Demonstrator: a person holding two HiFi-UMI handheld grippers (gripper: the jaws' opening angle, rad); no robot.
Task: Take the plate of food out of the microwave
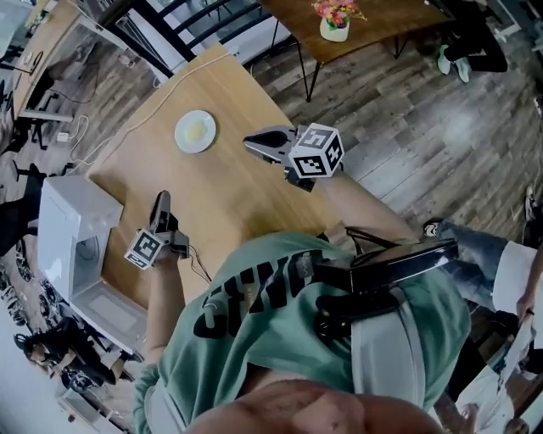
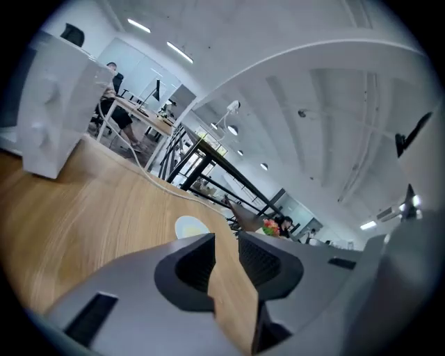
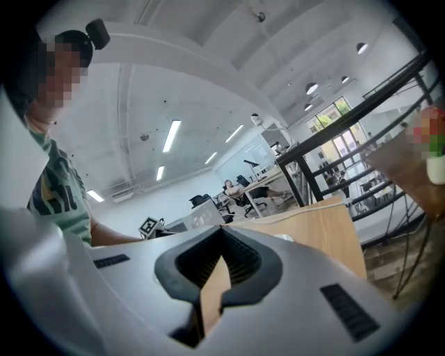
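Plate of food (image 1: 195, 131) sits on the table (image 1: 229, 199), well apart from the microwave (image 1: 72, 225): looks done. Your left gripper (image 1: 159, 202), beside the microwave, is slightly spread, empty; right gripper (image 1: 250, 142) pressed together, empty. Steer both clear of that plate.

Light wooden table (image 1: 246, 203) aslant on a grey-brown plank floor (image 1: 407, 144), with a white cable (image 2: 167, 188) trailing across its far end. Beyond, a dark brown table (image 1: 373, 25) on thin black legs, bearing a white pot (image 1: 334, 32) of pink and yellow flowers (image 1: 338, 12). Black railing (image 1: 182, 25) past the far corner. Overhead, long strip lights (image 3: 171, 135) on a white ceiling; far off, a seated person (image 3: 240, 191) at a desk.
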